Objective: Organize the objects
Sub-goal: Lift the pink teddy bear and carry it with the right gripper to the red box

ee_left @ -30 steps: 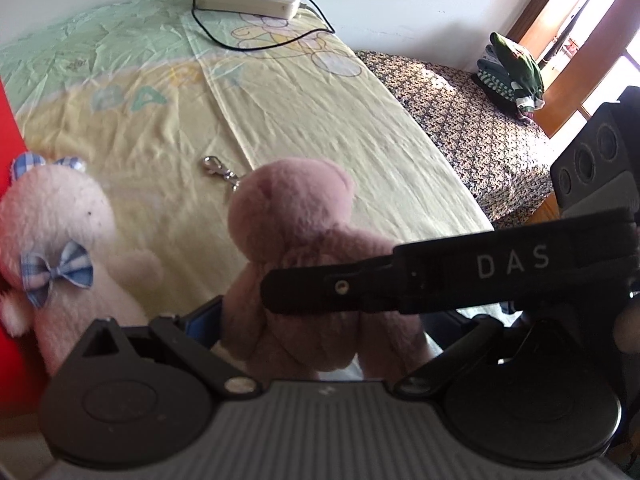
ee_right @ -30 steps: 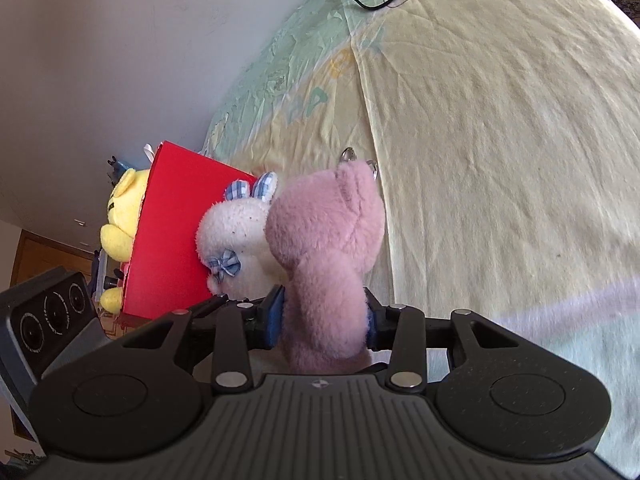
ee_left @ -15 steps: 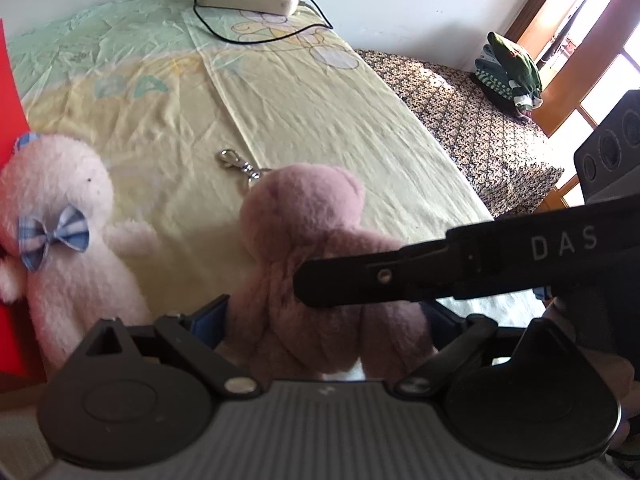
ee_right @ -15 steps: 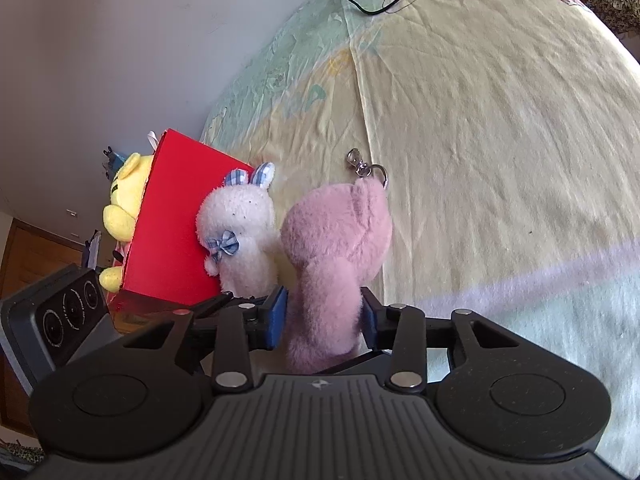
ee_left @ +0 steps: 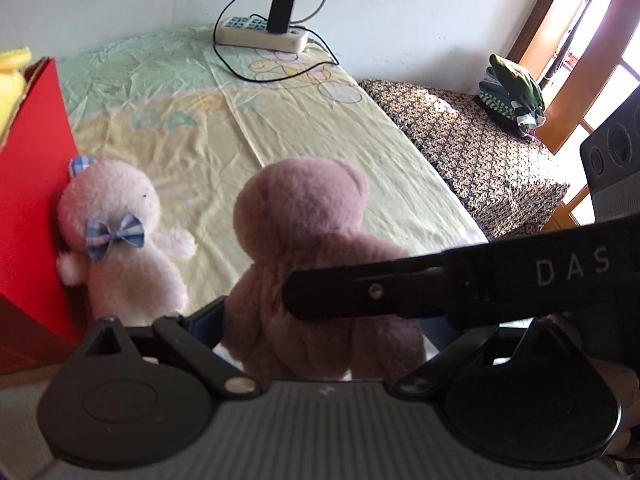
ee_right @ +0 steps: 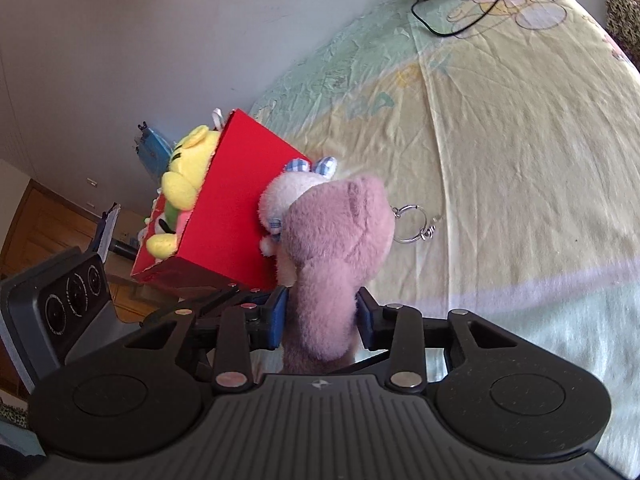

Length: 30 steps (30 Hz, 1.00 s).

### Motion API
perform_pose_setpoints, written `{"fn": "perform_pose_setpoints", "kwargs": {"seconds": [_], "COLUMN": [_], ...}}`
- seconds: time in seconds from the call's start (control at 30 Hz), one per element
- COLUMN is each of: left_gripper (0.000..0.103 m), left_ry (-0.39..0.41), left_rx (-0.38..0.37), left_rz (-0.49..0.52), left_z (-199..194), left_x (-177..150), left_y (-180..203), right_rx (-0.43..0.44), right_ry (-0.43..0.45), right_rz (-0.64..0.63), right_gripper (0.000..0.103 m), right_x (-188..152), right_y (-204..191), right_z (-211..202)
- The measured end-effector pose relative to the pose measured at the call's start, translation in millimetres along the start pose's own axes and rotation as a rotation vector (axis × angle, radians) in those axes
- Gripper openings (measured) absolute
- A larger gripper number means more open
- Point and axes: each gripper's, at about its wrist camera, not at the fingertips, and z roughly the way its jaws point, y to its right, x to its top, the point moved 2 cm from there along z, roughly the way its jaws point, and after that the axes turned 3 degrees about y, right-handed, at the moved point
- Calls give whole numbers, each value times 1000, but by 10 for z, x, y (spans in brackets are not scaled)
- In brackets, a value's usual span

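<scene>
While right gripper [ee_right: 322, 316] clamps pink bear [ee_right: 336, 256], left gripper [ee_left: 320, 320] open around it, beside red box [ee_right: 236, 208]

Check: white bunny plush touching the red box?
Touching. Left wrist view shows the white bunny plush leaning back against the red box, no gap visible.

Bed [ee_left: 304, 128] in yellow-green sheet, power strip [ee_left: 262, 36], red box [ee_right: 224, 216], white plush [ee_left: 120, 236]

The pink plush bear [ee_left: 308, 256] sits centre; the white plush [ee_left: 116, 240] at nine o'clock touches the red box [ee_left: 28, 200].
</scene>
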Motion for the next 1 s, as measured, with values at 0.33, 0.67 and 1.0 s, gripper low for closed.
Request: {"fn": "perform_pose_setpoints", "kwargs": {"seconds": [0.33,0.67,1.0], "left_gripper": [96,96,96], "left_ry": [130,237,307], "left_rx": [103,182,206], "left_rz": [-23,-100,-78], "left_z": [-717,-1442,-2068], "left_x": [-17,-69,-43], "left_y": [-106,-490,-1172], "right_rx": [139,289,338], "right_ry": [-8,-38,9], "right_rz": [-140,-239,-276], "right_gripper": [39,37,37], "right_x": [16,41,-52], "right_y": [-589,-1270,-2031], "right_z": [-65,130,588]}}
